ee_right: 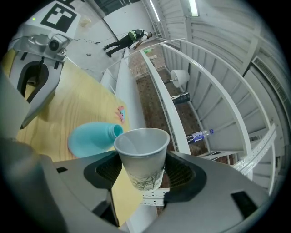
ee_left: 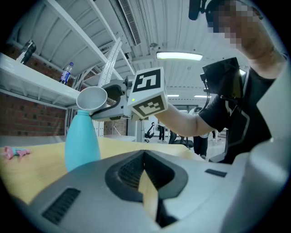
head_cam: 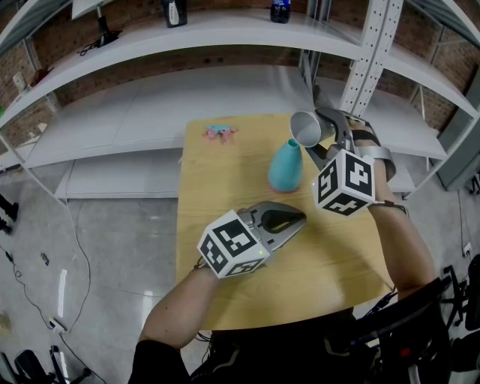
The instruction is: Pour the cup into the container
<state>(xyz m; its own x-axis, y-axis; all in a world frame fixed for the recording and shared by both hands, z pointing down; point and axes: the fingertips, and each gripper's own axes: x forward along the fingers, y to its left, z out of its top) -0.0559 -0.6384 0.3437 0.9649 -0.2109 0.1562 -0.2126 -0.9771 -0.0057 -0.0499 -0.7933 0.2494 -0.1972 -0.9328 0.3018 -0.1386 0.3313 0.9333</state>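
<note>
The right hand-held gripper (ee_right: 144, 175) clamps the cup (head_cam: 304, 129), tipped at the container (head_cam: 286, 166)'s mouth for pouring. The left hand-held gripper (head_cam: 291, 220) sits aside, shut and empty.

A: Container, where?

B: Container (head_cam: 286, 166) upright on the surface (head_cam: 225, 255), far right part. Cup (head_cam: 306, 128) just above and behind its mouth, tipped sideways, between the jaws of the right hand-held gripper (head_cam: 315, 139).

A: And the near side?

B: Left hand-held gripper (head_cam: 292, 220) at mid-surface, in front of the container, apart from it. Small item (head_cam: 219, 132) at the far edge, left of the container. Shelves (head_cam: 135, 112) behind the surface; two bottles (head_cam: 174, 12) on the top one.
</note>
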